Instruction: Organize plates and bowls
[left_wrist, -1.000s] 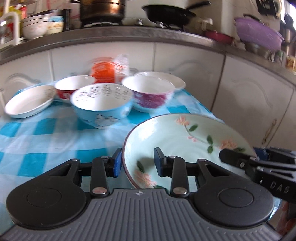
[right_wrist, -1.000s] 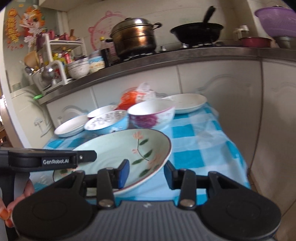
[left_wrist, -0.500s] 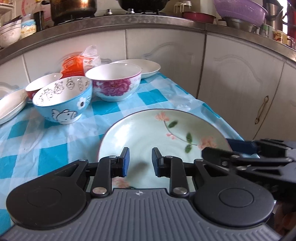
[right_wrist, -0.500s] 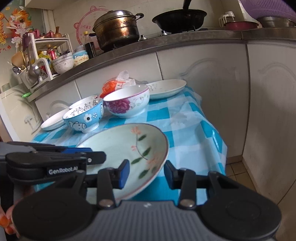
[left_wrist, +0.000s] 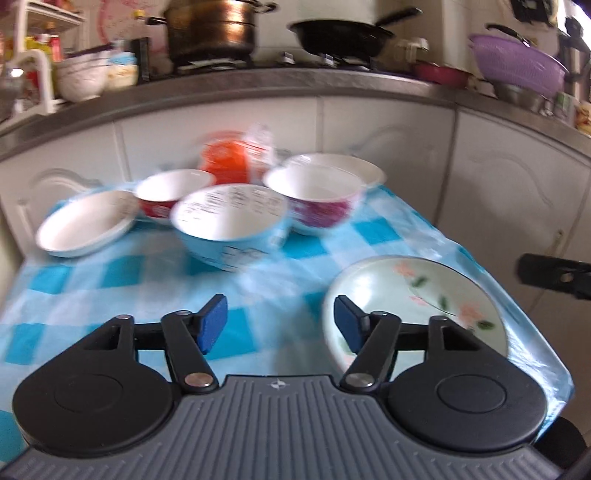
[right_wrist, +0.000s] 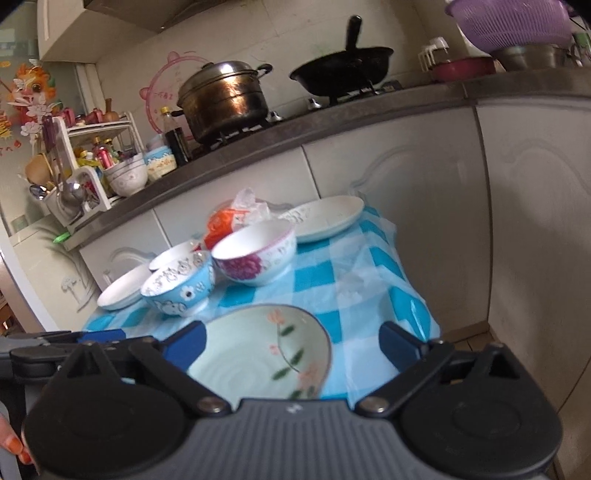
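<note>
A pale green flowered plate (left_wrist: 417, 306) lies on the blue checked tablecloth (left_wrist: 110, 273) near the table's front right corner; it also shows in the right wrist view (right_wrist: 258, 354). My left gripper (left_wrist: 280, 325) is open and empty, just left of the plate. My right gripper (right_wrist: 291, 339) is open wide above the plate, touching nothing. Behind stand a blue bowl (left_wrist: 232, 229), a purple-flowered bowl (left_wrist: 317, 199), a red bowl (left_wrist: 166, 192) and two white plates, one on the left (left_wrist: 85, 225) and one at the back right (right_wrist: 325, 218).
An orange bag (left_wrist: 225, 162) lies at the back of the table. White cabinets (left_wrist: 388, 140) rise close behind and to the right. The counter above holds a pot (right_wrist: 225, 99), a black wok (right_wrist: 343, 70) and a purple basket (left_wrist: 517, 62).
Both grippers let go of the flowered plate and opened wide. The plate now lies on the cloth. Both grippers pulled back and up; the left one shifted left.
</note>
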